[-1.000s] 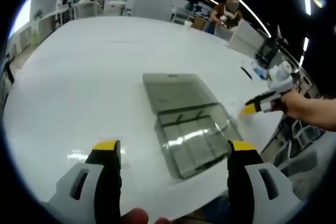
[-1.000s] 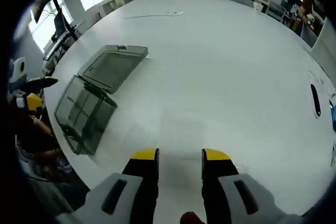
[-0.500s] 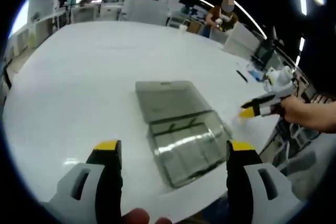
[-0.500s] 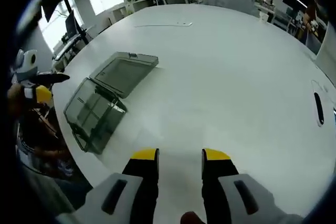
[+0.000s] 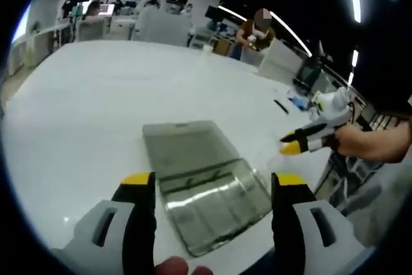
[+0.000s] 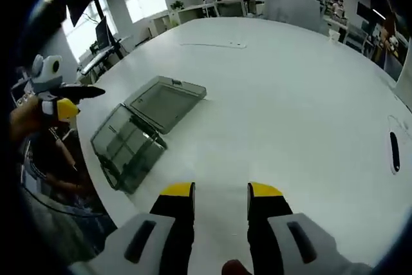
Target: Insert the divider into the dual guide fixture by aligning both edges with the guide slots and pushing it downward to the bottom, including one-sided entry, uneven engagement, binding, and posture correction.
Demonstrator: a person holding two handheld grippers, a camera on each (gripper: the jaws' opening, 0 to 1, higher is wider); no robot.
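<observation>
- A clear grey box [image 5: 206,191], the guide fixture, lies open on the white bench [image 5: 84,107], near the bench's edge on the person's side; in the right gripper view the same box [image 6: 138,136] sits well off to the left.
- Its lid [image 5: 187,146] is folded back flat on the bench, hinged to the tray [image 5: 215,207]; in the right gripper view the lid [image 6: 168,100] is the half farther from the edge and the tray [image 6: 125,148] the nearer one.
- Thin ribs run along the inside of the tray; whether a divider already stands in them is too unclear to tell.
- The left gripper [image 5: 212,188] hangs above the box with its yellow-tipped jaws spread wide, one on each side of the tray, touching nothing.
- The right gripper [image 6: 221,192] is over bare bench, well apart from the box; its jaws stand a little apart with nothing between them.
- In the left gripper view the right gripper comes in from the right, held in a hand [image 5: 376,143], just beside the box's far corner.
- In the right gripper view the left gripper appears at the left edge, beyond the tray.
- A dark pen-like object [image 6: 394,152] lies far off on the bench.
- Desks, monitors and a seated person [image 5: 254,30] fill the background.
</observation>
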